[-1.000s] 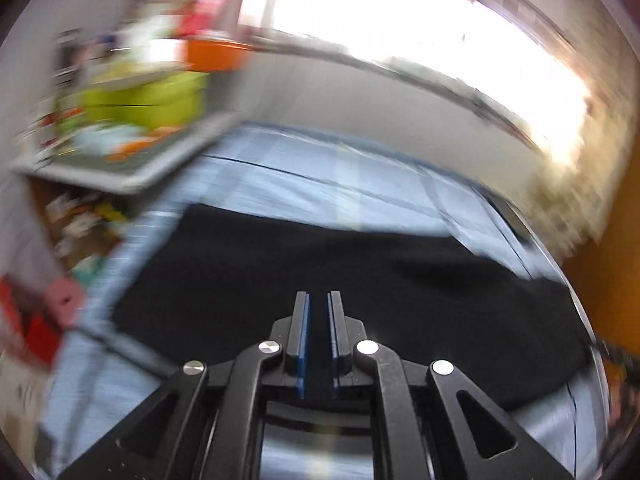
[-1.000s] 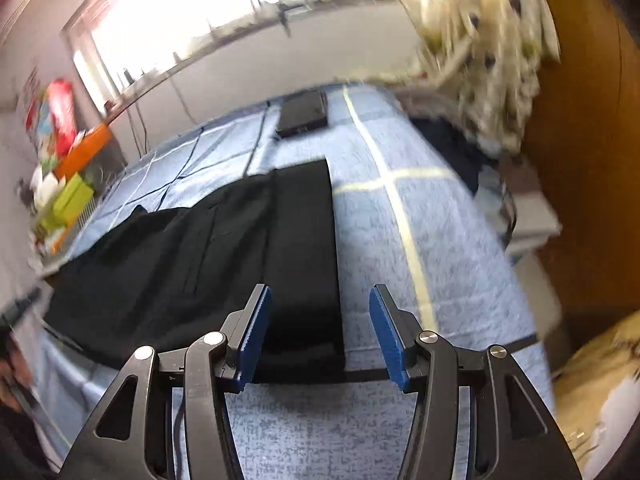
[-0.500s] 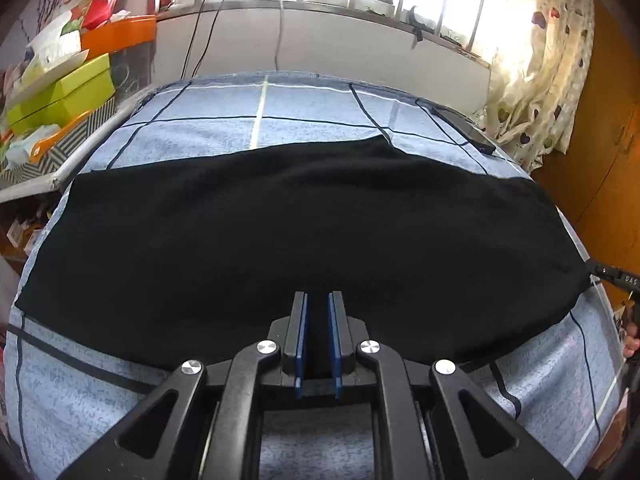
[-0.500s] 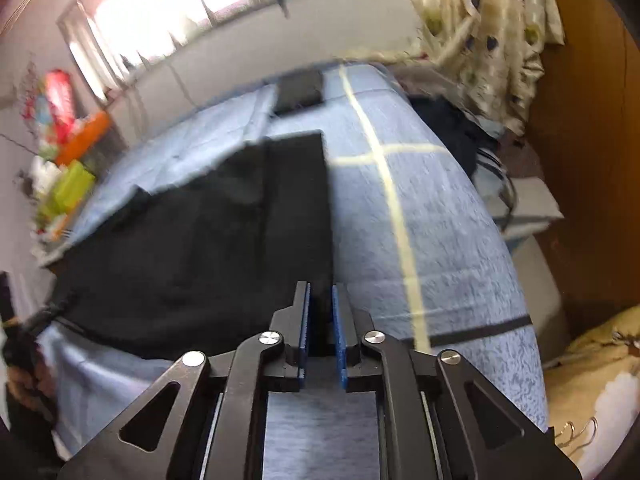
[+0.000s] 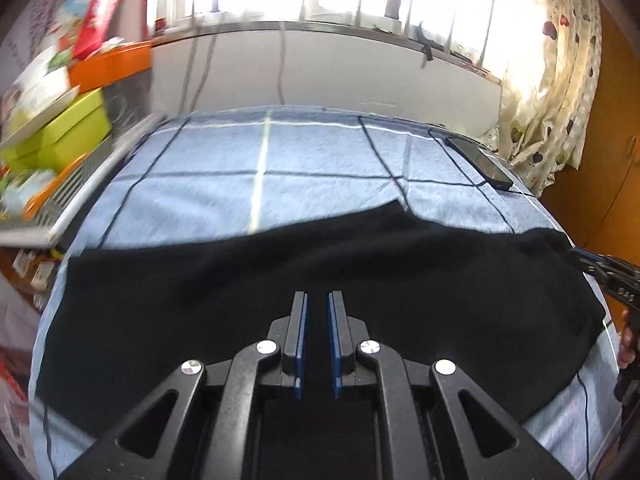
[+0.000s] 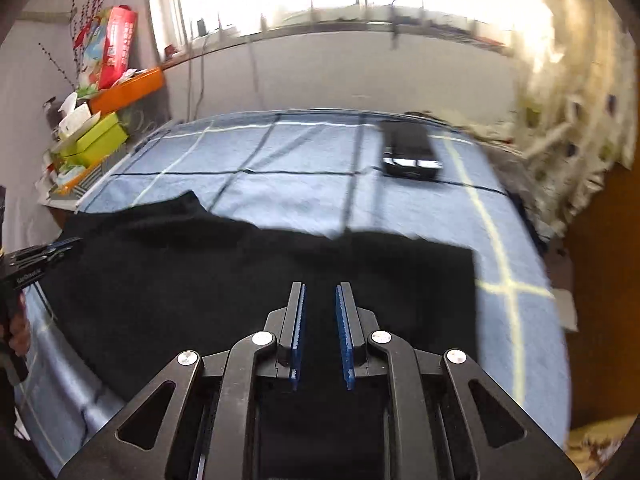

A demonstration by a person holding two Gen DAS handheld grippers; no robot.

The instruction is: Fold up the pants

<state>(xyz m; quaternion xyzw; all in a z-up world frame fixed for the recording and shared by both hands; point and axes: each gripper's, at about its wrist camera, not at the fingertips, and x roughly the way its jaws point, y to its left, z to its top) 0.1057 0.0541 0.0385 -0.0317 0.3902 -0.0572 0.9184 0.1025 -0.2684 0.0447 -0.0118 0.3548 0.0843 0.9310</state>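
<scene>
Black pants (image 5: 240,280) lie spread across a blue checked bed sheet (image 5: 280,160). In the left wrist view my left gripper (image 5: 317,300) is shut on the pants' near edge, with black cloth filling the narrow gap between its blue pads. My right gripper (image 6: 319,292) is likewise shut on the near edge of the pants (image 6: 200,260), towards their right end. Each gripper shows in the other's view: the right gripper (image 5: 578,257) at the pants' right end, and the left gripper (image 6: 72,243) at the left end, a hand below it.
A black flat device (image 6: 412,152) lies on the sheet beyond the pants, near the far right corner. A shelf with green boxes (image 5: 60,132) and an orange tray stands to the left. A patterned curtain (image 5: 552,80) hangs at the right, and a window wall runs behind the bed.
My right gripper went from wide open to shut on the pants' edge, and its view swung left. The left gripper stayed shut and shifted sideways along the near edge.
</scene>
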